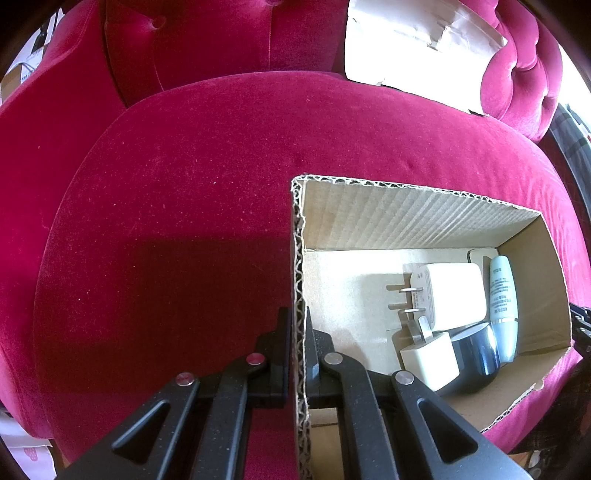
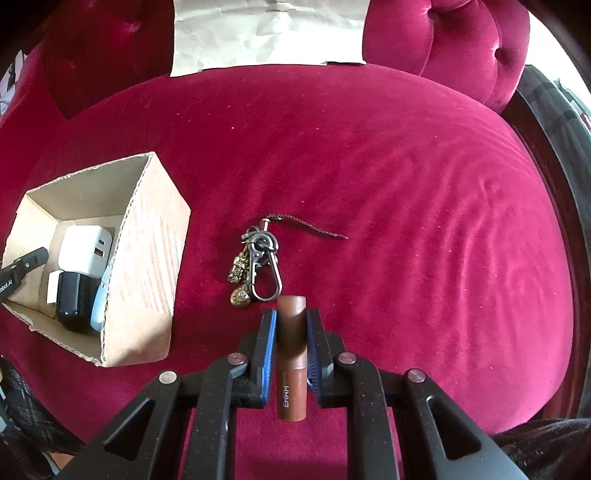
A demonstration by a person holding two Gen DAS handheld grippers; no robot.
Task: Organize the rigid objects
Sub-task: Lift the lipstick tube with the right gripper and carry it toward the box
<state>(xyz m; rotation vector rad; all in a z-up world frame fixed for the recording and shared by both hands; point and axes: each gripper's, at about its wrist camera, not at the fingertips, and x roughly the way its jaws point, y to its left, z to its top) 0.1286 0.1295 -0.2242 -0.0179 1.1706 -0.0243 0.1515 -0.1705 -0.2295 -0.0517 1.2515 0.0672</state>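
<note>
A cardboard box [image 1: 406,218] sits on the red velvet seat; it also shows at the left of the right wrist view [image 2: 147,266]. Inside lie a large white charger [image 1: 454,291], a small white plug [image 1: 432,360], a dark rounded object [image 1: 476,354] and a pale blue tube [image 1: 502,302]. My left gripper [image 1: 297,339] is shut on the box's left wall. My right gripper [image 2: 291,325] is shut on a brown lipstick tube [image 2: 291,354] above the seat. A keychain [image 2: 258,262] with charms lies on the cushion just beyond the lipstick.
The red velvet armchair seat [image 2: 406,221] fills both views, with its tufted back and arm behind. A crumpled paper sheet [image 2: 269,33] leans on the backrest. My left gripper's tip [image 2: 22,266] shows at the box in the right wrist view.
</note>
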